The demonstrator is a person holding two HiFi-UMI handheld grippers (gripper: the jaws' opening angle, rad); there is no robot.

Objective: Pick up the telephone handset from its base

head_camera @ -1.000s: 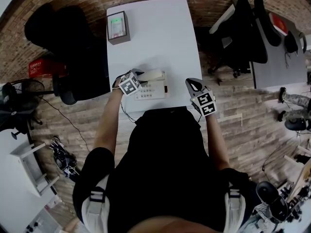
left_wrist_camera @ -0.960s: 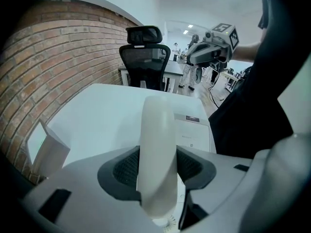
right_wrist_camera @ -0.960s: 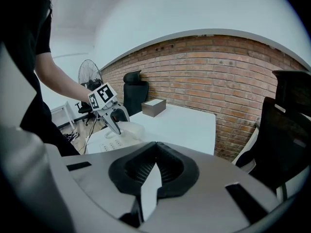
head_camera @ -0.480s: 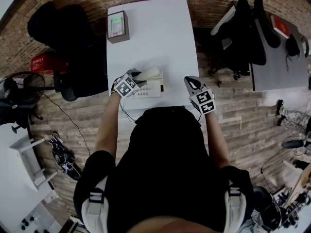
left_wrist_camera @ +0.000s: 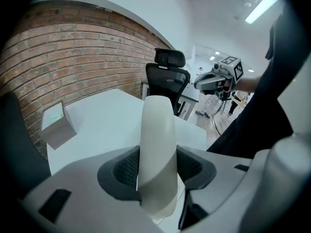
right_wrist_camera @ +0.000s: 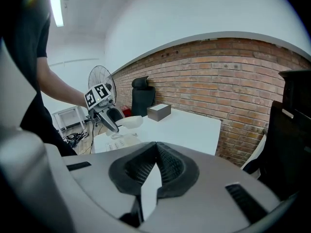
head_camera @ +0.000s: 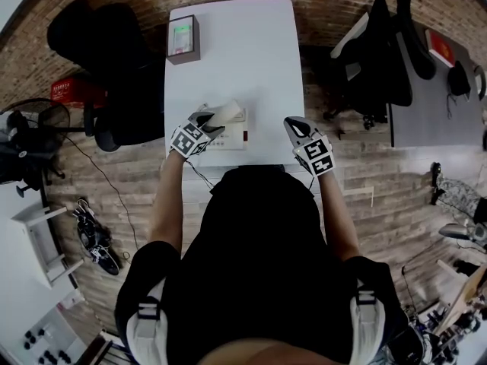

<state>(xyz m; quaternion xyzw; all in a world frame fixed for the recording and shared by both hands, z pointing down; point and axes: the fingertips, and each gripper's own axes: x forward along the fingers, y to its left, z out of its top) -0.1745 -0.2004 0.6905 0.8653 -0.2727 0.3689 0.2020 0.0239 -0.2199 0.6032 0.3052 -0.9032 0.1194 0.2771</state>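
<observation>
- Looking down in the head view, the left gripper (head_camera: 207, 120) is pinching the cream telephone handset (head_camera: 228, 113). The handset lies tilted over the far edge of its base (head_camera: 232, 138), near the front of the white table (head_camera: 236, 44).
- The right gripper (head_camera: 294, 126) hangs at the table's right edge, well apart from the phone, and carries nothing.
- A small grey box (head_camera: 183, 40) stands at the table's far-left corner (its top face shows green).
- Turning to the left gripper view, the handset stands nearly upright between the two jaws, with both dark pads pressing on its sides.
- Behind it is the white tabletop, with the box at the left in front of a brick wall (left_wrist_camera: 73, 47).
- A black office chair (left_wrist_camera: 167, 76) stands beyond the table, and the right gripper shows in the air at upper right.
- The right gripper view shows its own jaws pressed together at the tips, with nothing between them.
- Across the table, the left gripper holds the handset clear above the base, which lies flat with its keypad up.
- A standing fan (right_wrist_camera: 99, 81) is behind that gripper.
</observation>
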